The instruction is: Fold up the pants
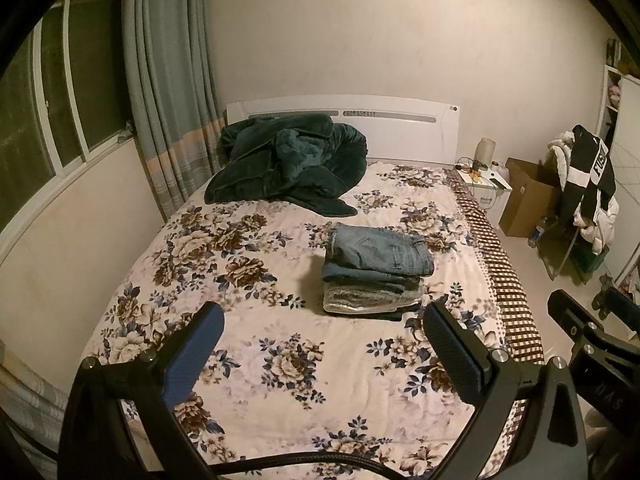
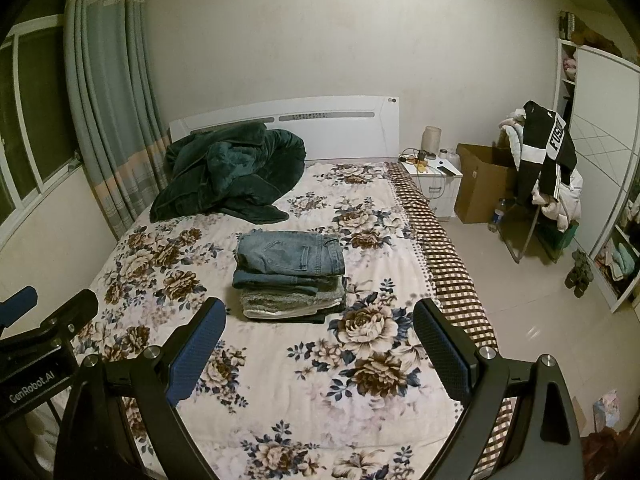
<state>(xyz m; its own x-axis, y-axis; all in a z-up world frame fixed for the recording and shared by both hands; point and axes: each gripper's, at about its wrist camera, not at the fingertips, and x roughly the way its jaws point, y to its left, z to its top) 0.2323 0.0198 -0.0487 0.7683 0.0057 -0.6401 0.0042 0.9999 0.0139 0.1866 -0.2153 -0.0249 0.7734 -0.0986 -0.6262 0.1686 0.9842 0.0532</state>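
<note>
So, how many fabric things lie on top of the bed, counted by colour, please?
Dark green blanket: 1
Light blue folded jeans: 1
Darker blue folded jeans: 1
Grey folded garment: 1
Total: 4, with more layers beneath the stack that cannot be counted.

Floral bedspread [image 2: 280,380] covers the bed, checked brown trim [image 2: 452,280] along its right edge. Dark green plush blanket [image 2: 228,172] heaped near the white headboard [image 2: 340,132]. Grey-blue curtain [image 2: 108,100] at left beside the window [image 1: 52,92]. White nightstand [image 2: 436,188] with clutter, cardboard box [image 2: 480,188] just beside it, clothes piled on a chair [image 2: 544,172], wardrobe [image 2: 600,140] far right.
</note>
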